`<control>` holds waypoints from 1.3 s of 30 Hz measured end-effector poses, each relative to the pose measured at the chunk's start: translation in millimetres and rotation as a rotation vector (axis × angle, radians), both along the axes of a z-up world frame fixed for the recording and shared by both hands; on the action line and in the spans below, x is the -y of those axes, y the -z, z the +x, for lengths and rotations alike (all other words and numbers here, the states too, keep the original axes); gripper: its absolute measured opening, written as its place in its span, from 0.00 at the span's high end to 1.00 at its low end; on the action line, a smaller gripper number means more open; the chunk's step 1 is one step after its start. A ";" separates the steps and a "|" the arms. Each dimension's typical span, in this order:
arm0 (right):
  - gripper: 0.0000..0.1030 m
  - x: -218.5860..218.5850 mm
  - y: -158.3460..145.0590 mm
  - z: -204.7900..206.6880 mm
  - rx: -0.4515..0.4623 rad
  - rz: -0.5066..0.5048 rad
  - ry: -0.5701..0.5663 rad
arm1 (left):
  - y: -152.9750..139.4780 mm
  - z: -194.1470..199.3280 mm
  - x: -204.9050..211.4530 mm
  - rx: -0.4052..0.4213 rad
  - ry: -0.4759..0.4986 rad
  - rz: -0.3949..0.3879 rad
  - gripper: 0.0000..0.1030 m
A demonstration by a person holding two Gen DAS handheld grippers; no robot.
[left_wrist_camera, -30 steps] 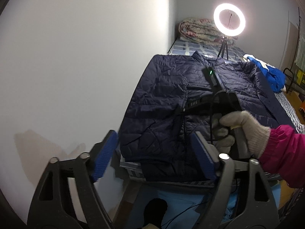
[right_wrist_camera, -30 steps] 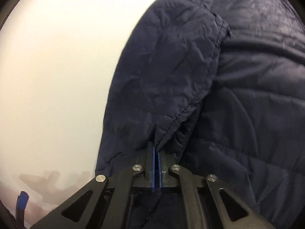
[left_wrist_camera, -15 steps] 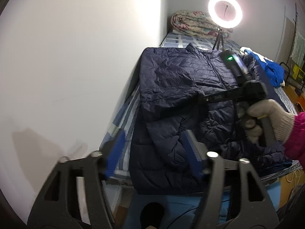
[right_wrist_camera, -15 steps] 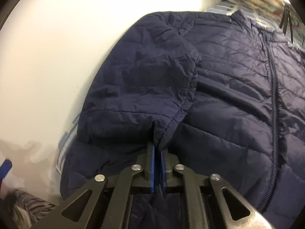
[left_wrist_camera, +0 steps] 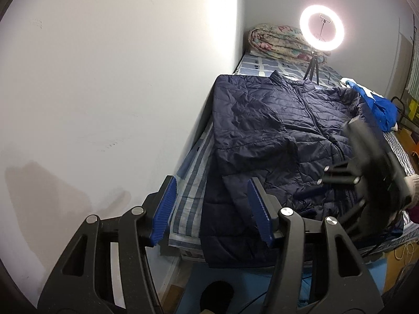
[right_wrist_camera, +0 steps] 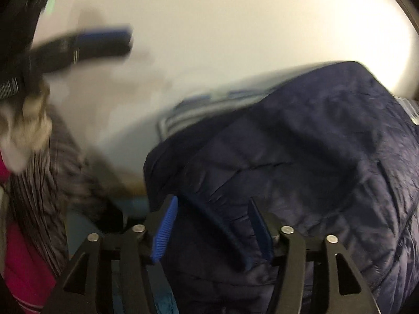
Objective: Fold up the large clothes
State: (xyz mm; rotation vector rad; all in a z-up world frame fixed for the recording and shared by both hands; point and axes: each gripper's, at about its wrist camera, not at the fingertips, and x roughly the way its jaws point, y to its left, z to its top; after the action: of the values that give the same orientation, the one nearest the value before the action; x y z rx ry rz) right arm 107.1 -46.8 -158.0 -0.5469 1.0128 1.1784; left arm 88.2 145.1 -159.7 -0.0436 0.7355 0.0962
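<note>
The right gripper [right_wrist_camera: 212, 231] is opening its jaws, and in its own blurred view the blue pads stand apart with a dark ridge of the navy quilted jacket [right_wrist_camera: 301, 162] running up between them, neither pad pressing on it. From the left wrist view the same gripper shows as a smeared black frame at about three o'clock, held by a hand in a pale knit glove [left_wrist_camera: 412, 187] at the picture's edge, above the jacket's lower right part. The left gripper [left_wrist_camera: 213, 210] hangs off the near left corner of the bed [left_wrist_camera: 188, 183] with its jaws standing moderately wide and nothing between them; the gap looks onto the striped sheet and the jacket's near edge. The jacket lies front up along the bed, collar toward twelve o'clock and hem toward six, where it droops over the foot of the mattress. Its left sleeve [left_wrist_camera: 251, 130] is folded inward across the chest. The white wall [left_wrist_camera: 104, 91] runs close along the bed's nine o'clock side. At the far end, near one o'clock, a lit ring light [left_wrist_camera: 321, 28] on a small tripod stands on the bed in front of a rolled floral quilt [left_wrist_camera: 275, 39]. A blue garment [left_wrist_camera: 382, 107] lies at two o'clock beside the jacket's far shoulder.
</note>
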 end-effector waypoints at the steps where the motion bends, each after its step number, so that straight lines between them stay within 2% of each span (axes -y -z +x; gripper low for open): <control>1: 0.35 -3.4 6.1 -1.2 -0.011 -0.015 -0.013 | 0.0 0.3 -0.4 -0.001 0.001 0.000 0.43; 2: 0.30 -3.6 11.7 -3.0 -0.013 -0.028 -0.019 | -0.3 0.8 -0.1 -0.001 0.003 0.000 0.43; 4: 0.27 -5.8 21.8 -6.8 0.017 -0.067 -0.019 | 0.0 2.2 0.1 -0.002 0.002 0.005 0.43; 6: 0.28 -9.8 32.1 -4.1 0.046 -0.102 -0.011 | -2.0 4.2 -0.8 0.000 0.000 0.003 0.43; 7: 0.32 -13.8 35.8 -0.7 0.055 -0.116 -0.006 | -2.9 4.3 0.6 0.003 0.000 0.002 0.43; 8: 0.41 -13.1 39.3 0.7 0.061 -0.126 0.002 | -4.1 5.1 0.1 0.005 -0.001 0.004 0.42; 9: 0.44 -13.5 41.0 4.7 0.058 -0.128 0.008 | -4.8 6.3 0.1 0.009 -0.001 0.007 0.42; 10: 0.54 -12.1 40.1 4.9 0.046 -0.120 0.014 | -5.2 6.6 1.4 0.011 -0.001 0.010 0.42; 11: 0.70 -10.8 38.6 5.8 0.033 -0.110 0.019 | -5.7 8.1 1.5 0.011 0.000 0.012 0.42; 12: 0.76 -7.6 33.8 8.9 0.002 -0.090 0.033 | -5.7 10.0 2.4 0.012 0.002 0.014 0.42; 13: 0.91 -4.5 28.6 11.9 0.000 -0.074 0.051 | -5.2 9.4 2.6 0.012 0.002 0.015 0.42; 14: 0.95 -1.6 23.7 14.9 0.004 -0.058 0.071 | -5.7 11.7 3.5 0.012 0.005 0.018 0.42; 17: 0.97 7.7 4.4 27.4 -0.027 0.029 0.145 | -7.9 21.2 9.6 0.017 0.026 0.032 0.42; 21: 0.98 42.5 -29.5 66.1 -0.049 0.162 0.298 | -10.4 35.5 24.2 0.031 0.063 0.060 0.42; 26: 0.98 81.0 -54.8 112.9 -0.048 0.258 0.450 | -15.1 63.9 50.2 0.044 0.143 0.069 0.42; 31: 0.98 130.3 -79.4 171.9 -0.024 0.353 0.613 | -14.1 97.1 73.6 0.050 0.212 0.035 0.42; 36: 0.98 190.5 -86.0 232.1 -0.002 0.413 0.803 | -0.9 119.8 85.9 -0.007 0.233 -0.008 0.42; 39: 0.98 241.0 -75.6 266.6 0.045 0.397 0.963 | -0.3 125.5 93.2 -0.007 0.240 0.000 0.42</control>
State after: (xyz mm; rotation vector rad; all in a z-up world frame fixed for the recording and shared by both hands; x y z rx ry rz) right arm 373.7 -287.8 -82.4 0.2366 0.8086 0.4632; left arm 213.8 51.9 -159.4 0.0446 0.7430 -0.1327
